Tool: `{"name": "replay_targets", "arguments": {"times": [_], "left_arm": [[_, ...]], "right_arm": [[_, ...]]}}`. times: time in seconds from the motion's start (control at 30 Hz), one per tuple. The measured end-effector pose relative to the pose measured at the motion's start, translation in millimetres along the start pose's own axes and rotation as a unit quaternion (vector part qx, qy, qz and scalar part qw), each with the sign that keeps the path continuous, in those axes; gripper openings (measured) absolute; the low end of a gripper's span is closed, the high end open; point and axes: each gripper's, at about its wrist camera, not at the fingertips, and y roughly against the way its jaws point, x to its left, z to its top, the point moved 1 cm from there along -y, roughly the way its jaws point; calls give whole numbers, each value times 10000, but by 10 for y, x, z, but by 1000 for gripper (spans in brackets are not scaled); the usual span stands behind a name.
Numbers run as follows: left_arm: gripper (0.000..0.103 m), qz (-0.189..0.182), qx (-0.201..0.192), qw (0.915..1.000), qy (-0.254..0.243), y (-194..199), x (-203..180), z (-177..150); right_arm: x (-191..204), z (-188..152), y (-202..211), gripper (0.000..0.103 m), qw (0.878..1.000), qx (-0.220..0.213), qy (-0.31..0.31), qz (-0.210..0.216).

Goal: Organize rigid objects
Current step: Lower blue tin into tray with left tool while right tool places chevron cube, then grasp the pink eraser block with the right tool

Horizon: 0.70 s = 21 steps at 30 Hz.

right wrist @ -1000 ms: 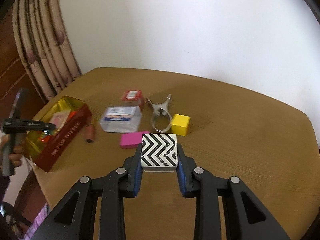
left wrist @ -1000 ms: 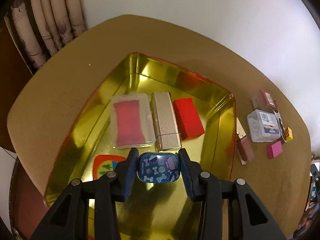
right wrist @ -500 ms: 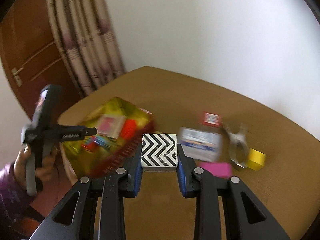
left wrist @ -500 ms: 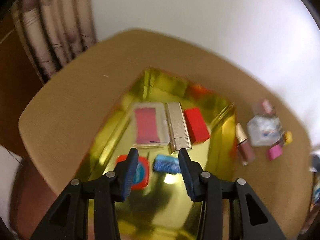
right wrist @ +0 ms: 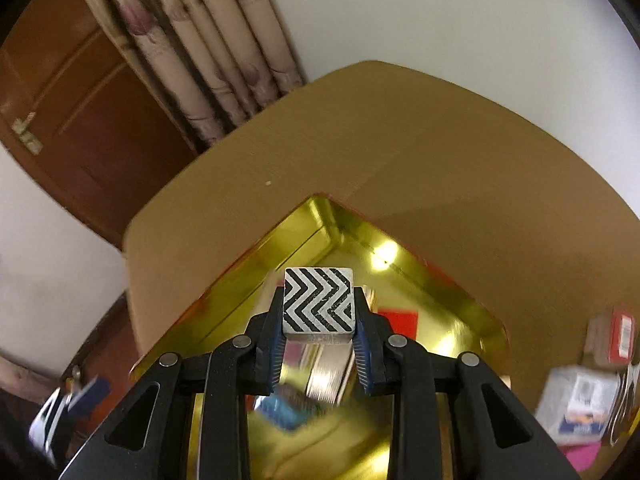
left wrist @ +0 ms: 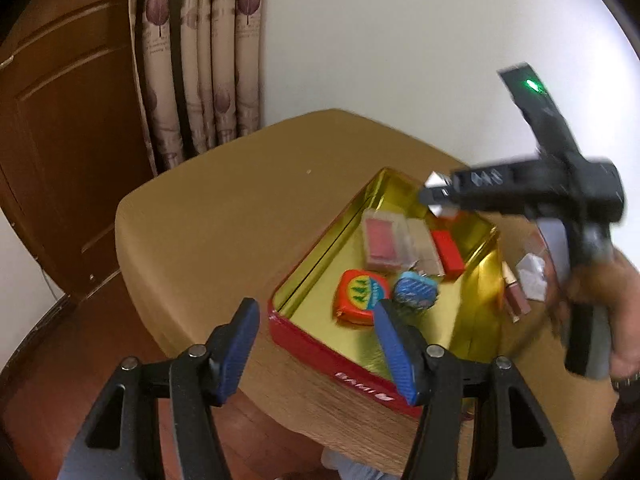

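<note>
at the left of the left wrist view the left gripper [left wrist: 316,344] hangs over the near edge of the table [left wrist: 224,216], its jaws opening with nothing between them; the right blue pad cuts across the near part of the gold tin [left wrist: 320,256], whose red outer wall carries lettering too smeared to read. inside the tin, going rightward, lie a clear case with a pink insert [left wrist: 382,242], a red and orange piece with a green and blue label [left wrist: 360,294], a blue patterned tin [left wrist: 416,290] tipped on one edge, a pale ribbed bar [left wrist: 424,252] partly covered by its neighbours, and a red block [left wrist: 448,250]. just outside the tin's right wall a lipstick tube [left wrist: 516,296] lies on the table, and beyond it pale shapes are too blurred to name. at the far right the right gripper [left wrist: 436,196] reaches over the far end of the tin, streaked by motion, with the person's hand [left wrist: 616,320] on its handle cut off by the frame edge. in the right wrist view that gripper [right wrist: 318,308] is clamped on a black-and-white chevron block [right wrist: 318,304], held above the tin's interior [right wrist: 400,276]; the block and fingers hide most of the contents, leaving slivers of red, silver and blue, probably the same pieces. to the right, on the table, a red-labelled packet [right wrist: 616,336], a clear box [right wrist: 580,404] and a pink block [right wrist: 584,450] are blurred and partly cropped.
</note>
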Motion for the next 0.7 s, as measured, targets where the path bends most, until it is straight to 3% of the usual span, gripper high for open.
{"name": "replay_targets", "arguments": {"times": [0.23, 0.33, 0.4, 0.47, 0.57, 0.63, 0.7], "left_arm": [[61, -322, 262, 9987, 282, -125, 100, 17], [61, -366, 328, 9981, 372, -151, 119, 15], [61, -373, 385, 9979, 374, -164, 113, 4], [61, -372, 434, 9978, 351, -179, 111, 11], [61, -373, 343, 9984, 246, -148, 61, 8], [61, -327, 239, 9992, 42, -112, -13, -3], [61, -276, 158, 9993, -209, -78, -103, -28]], "right_arm": [[50, 182, -394, 28, 9993, 223, -290, 5], [35, 190, -404, 33, 9993, 140, -337, -114], [14, 201, -340, 41, 9989, 18, -473, 34], [5, 148, -171, 41, 9982, -193, -540, 156], [-70, -185, 332, 42, 9950, -817, -564, 138], [-210, -620, 717, 45, 9912, -1182, -596, -46], [-383, -1062, 1034, 66, 9857, -1453, -607, -600]]}}
